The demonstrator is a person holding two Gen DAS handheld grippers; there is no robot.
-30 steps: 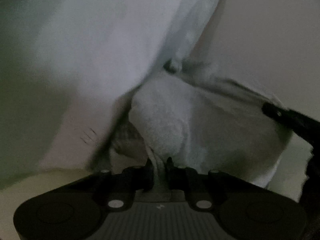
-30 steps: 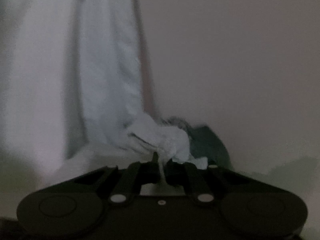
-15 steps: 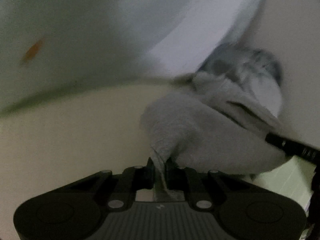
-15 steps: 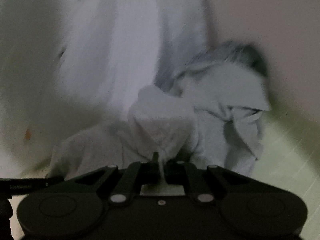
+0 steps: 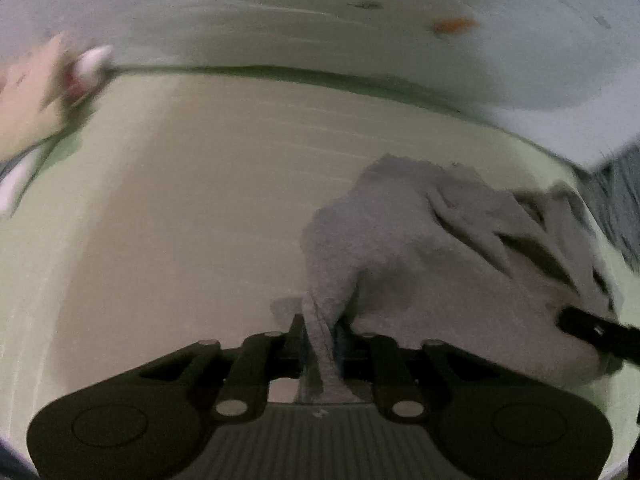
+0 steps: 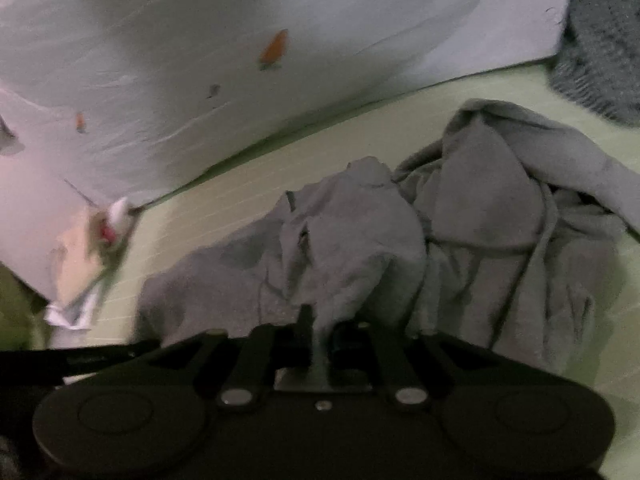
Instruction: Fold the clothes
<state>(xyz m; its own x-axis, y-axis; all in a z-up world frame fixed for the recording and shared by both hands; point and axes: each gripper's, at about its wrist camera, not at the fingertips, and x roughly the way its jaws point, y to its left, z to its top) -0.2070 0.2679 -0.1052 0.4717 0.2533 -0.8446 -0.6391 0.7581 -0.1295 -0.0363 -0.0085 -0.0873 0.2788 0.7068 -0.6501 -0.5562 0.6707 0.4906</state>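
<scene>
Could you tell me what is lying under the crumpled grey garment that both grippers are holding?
The grey garment rests on a pale green striped surface, bare around the cloth. Whatever lies directly beneath its bunched folds is covered and cannot be seen.

left gripper (image 5: 320, 336) clamping grey garment (image 5: 440, 256), pale green mat (image 5: 180, 220) beneath

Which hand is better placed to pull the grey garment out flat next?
Probably the left. Its tongs pinch an edge of the grey garment with bare green surface on their left to draw it across. The right tongs grip beside the bunched heap.
</scene>
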